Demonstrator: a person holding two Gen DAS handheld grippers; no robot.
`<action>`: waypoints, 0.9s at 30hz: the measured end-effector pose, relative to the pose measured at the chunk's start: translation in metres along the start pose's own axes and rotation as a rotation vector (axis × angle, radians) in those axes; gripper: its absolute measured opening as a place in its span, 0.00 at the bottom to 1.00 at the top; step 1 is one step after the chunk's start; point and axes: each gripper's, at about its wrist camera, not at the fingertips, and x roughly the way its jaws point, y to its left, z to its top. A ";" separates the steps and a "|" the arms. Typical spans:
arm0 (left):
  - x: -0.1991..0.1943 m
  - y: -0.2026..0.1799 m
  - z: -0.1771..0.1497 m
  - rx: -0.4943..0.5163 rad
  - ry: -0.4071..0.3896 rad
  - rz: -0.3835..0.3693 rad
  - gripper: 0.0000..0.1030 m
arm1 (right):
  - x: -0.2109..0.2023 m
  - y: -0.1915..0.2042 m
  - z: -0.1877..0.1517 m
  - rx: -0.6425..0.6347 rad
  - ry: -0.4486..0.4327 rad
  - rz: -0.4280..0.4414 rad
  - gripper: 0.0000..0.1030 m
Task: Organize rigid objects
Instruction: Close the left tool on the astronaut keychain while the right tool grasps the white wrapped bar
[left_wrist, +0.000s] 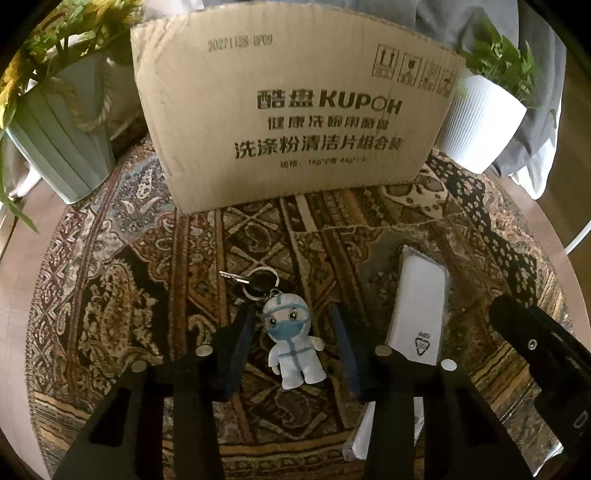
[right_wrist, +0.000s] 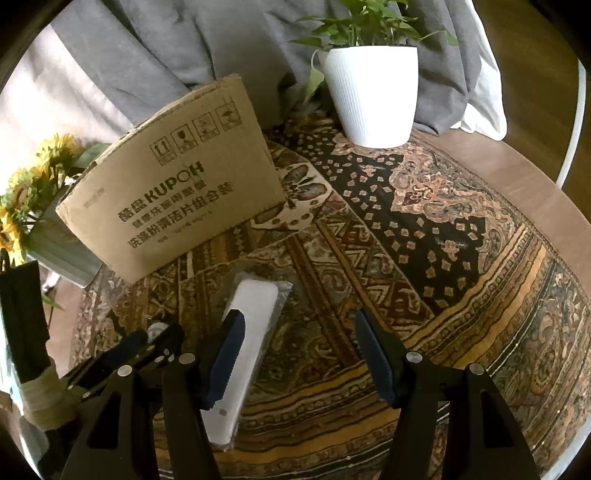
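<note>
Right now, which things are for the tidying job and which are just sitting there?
For the job:
keychain, between the left gripper's fingers
white pack, beside the right gripper
box

Just sitting there:
white pot
sunflowers
rug

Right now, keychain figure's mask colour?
Blue mask on the white-suited figure; clearest in the left wrist view.

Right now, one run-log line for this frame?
left fingers: open, straddling figurine keychain | right fingers: open, beside white bagged slab | cardboard box: upright behind | nothing held
</note>
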 end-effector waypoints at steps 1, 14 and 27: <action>0.001 0.001 -0.001 0.001 0.000 -0.004 0.36 | 0.001 0.000 -0.001 0.001 0.000 -0.002 0.62; -0.008 0.019 -0.008 0.049 -0.062 -0.093 0.31 | 0.008 0.013 -0.017 -0.009 -0.006 0.038 0.62; -0.020 0.057 -0.008 0.201 -0.165 -0.139 0.31 | 0.024 0.049 -0.035 -0.009 -0.055 -0.033 0.62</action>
